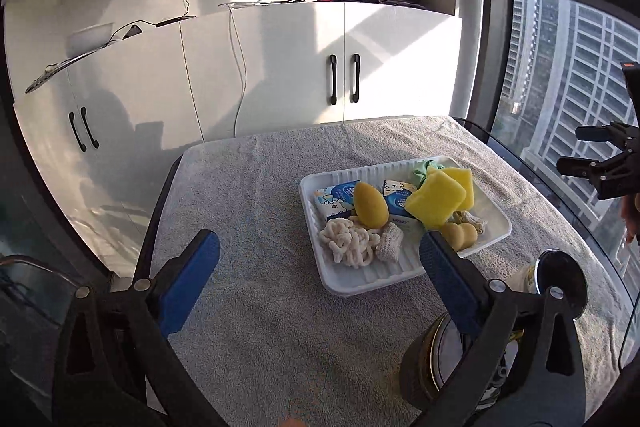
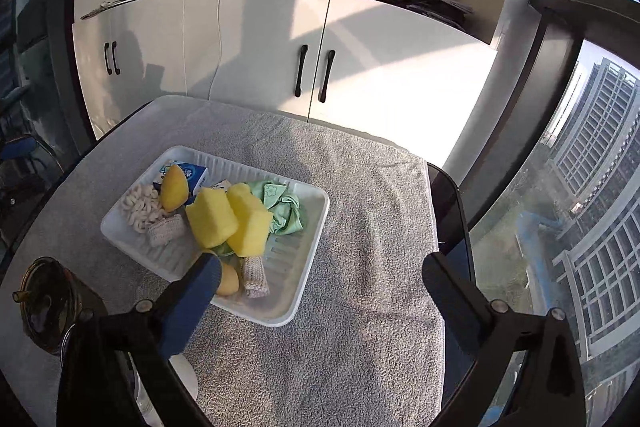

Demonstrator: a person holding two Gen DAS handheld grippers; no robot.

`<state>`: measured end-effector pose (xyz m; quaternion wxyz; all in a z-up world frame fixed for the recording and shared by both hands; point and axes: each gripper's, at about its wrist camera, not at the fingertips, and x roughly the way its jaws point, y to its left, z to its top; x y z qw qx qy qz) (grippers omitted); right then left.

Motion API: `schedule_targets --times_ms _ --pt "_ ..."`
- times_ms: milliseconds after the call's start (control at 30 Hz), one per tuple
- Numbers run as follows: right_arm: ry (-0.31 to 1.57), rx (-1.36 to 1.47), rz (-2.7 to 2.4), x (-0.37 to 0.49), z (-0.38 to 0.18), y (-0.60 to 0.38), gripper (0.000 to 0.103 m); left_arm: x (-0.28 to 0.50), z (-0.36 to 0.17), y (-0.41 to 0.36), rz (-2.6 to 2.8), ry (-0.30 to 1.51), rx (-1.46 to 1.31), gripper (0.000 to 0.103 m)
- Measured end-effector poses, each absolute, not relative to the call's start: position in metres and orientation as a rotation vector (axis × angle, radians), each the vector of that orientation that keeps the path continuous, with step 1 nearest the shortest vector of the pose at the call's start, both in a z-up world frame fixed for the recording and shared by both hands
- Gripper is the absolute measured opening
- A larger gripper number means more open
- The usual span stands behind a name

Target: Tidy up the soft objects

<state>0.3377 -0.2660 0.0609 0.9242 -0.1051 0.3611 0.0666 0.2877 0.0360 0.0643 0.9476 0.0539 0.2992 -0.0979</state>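
Note:
A white foam tray (image 1: 496, 233) (image 2: 308, 231) sits on the grey towel-covered table. It holds two yellow sponges (image 1: 436, 201) (image 2: 230, 219), a yellow egg-shaped sponge (image 1: 370, 205) (image 2: 174, 187), a cream curly scrunchie (image 1: 348, 243) (image 2: 140, 209), knitted cream pieces (image 1: 390, 246) (image 2: 254, 277), tissue packs (image 1: 334, 201) (image 2: 192, 177), a green cloth (image 1: 422, 173) (image 2: 282, 207) and a small yellow gourd shape (image 1: 460, 235) (image 2: 228, 283). My left gripper (image 1: 320, 259) is open and empty above the towel, left of the tray. My right gripper (image 2: 320, 275) is open and empty over the tray's near right edge.
A dark round jar (image 2: 50, 311) stands on the table left of the tray; it shows low right in the left wrist view (image 1: 440, 359). White cabinets (image 1: 280, 67) stand behind the table. A glass window wall (image 2: 580, 227) runs along the right. The table's dark edge (image 2: 452, 211) is exposed beyond the towel.

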Motion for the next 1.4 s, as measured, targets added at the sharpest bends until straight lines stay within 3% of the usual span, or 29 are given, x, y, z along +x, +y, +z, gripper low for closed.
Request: schedule_targets --times_ms 533,800,1400 --pt "0.724 0.090 0.042 0.170 0.040 -0.297 0.103 0.130 0.042 0.006 -0.037 0.635 0.022 0.103" --pt "0.685 0.002 0.078 0.077 0.031 -0.239 0.103 0.069 0.059 -0.017 -0.026 0.591 -0.032 0.103" --pt "0.656 -0.013 -0.019 0.047 0.041 -0.217 0.103 0.063 0.068 -0.041 0.009 0.599 -0.006 0.103"
